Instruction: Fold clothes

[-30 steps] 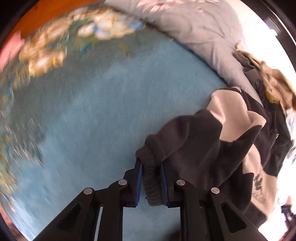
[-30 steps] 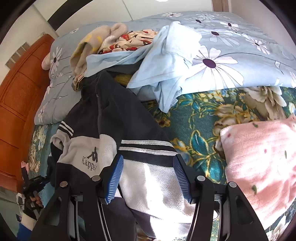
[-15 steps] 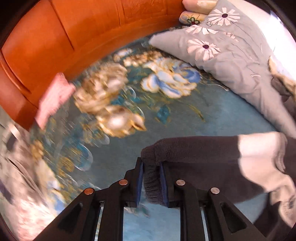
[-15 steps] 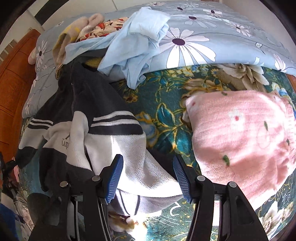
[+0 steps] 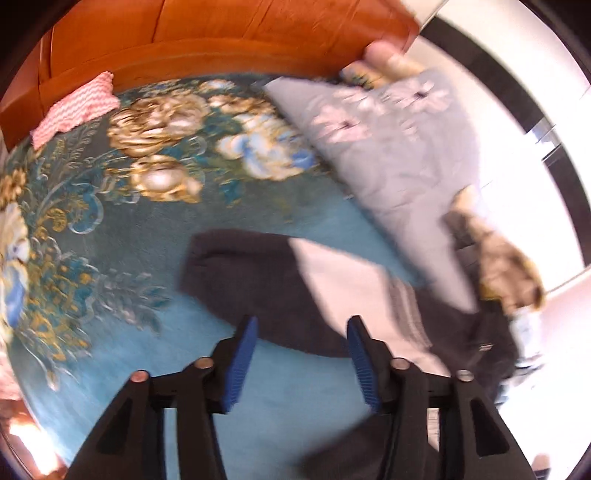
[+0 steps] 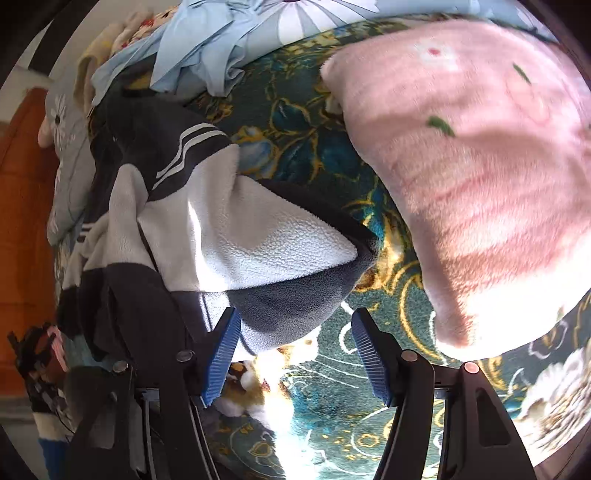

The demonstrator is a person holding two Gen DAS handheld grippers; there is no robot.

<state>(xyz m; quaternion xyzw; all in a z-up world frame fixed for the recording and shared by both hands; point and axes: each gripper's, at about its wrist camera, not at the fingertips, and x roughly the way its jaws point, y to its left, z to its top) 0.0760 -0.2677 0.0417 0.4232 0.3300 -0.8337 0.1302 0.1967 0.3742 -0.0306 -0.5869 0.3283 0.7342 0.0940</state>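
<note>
Both grippers open & empty: left gripper (image 5: 299,354) jaws just opened, dark sleeve (image 5: 258,280) spread on bedspread (image 5: 122,332) just ahead; right gripper (image 6: 295,350) nearer jacket's grey cuff (image 6: 291,306), between jaws, unpinched.

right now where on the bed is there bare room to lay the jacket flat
Bare bedspread lies left of the jacket sleeve, reaching the pink cloth by the wooden headboard. A narrower strip runs between the jacket and the pink blanket. It is crowded by the grey quilt and the blue garment.
</note>
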